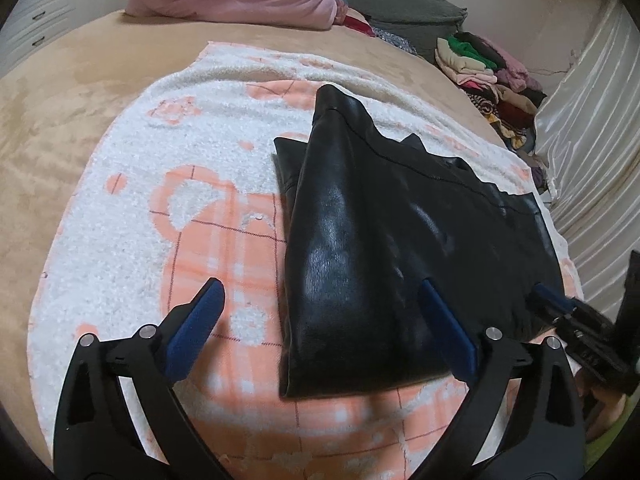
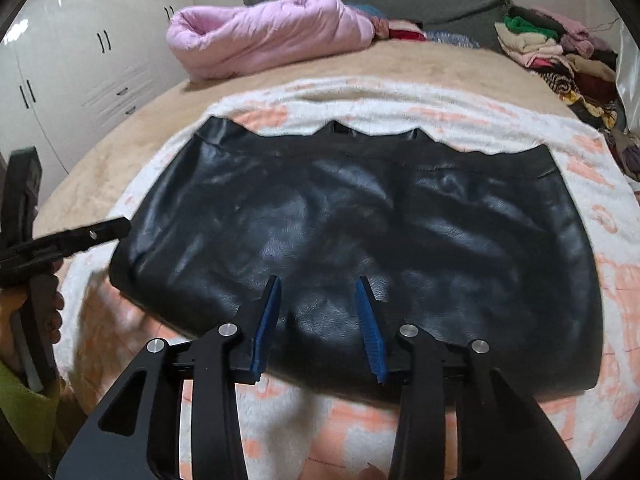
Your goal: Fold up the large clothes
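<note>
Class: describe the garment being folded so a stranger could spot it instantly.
On the tan bed lies a white-and-peach fleecy blanket. On its middle rests the glossy black leather-look garment. It is shiny, unlike the pink quilt and heaped clothes behind.

open blanket (image 1: 132,216) left of black garment (image 1: 384,248), pink quilt (image 2: 264,36) and clothes pile (image 2: 560,52) crowding far edge

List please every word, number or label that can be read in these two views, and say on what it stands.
Nothing can be read with certainty.
Small raised mark on the body of the right tongs, seen in the left wrist view: a few characters, too blurred to read.
Black garment: no label or print visible.
Blanket: only pink shapes and lines, no letters.
</note>
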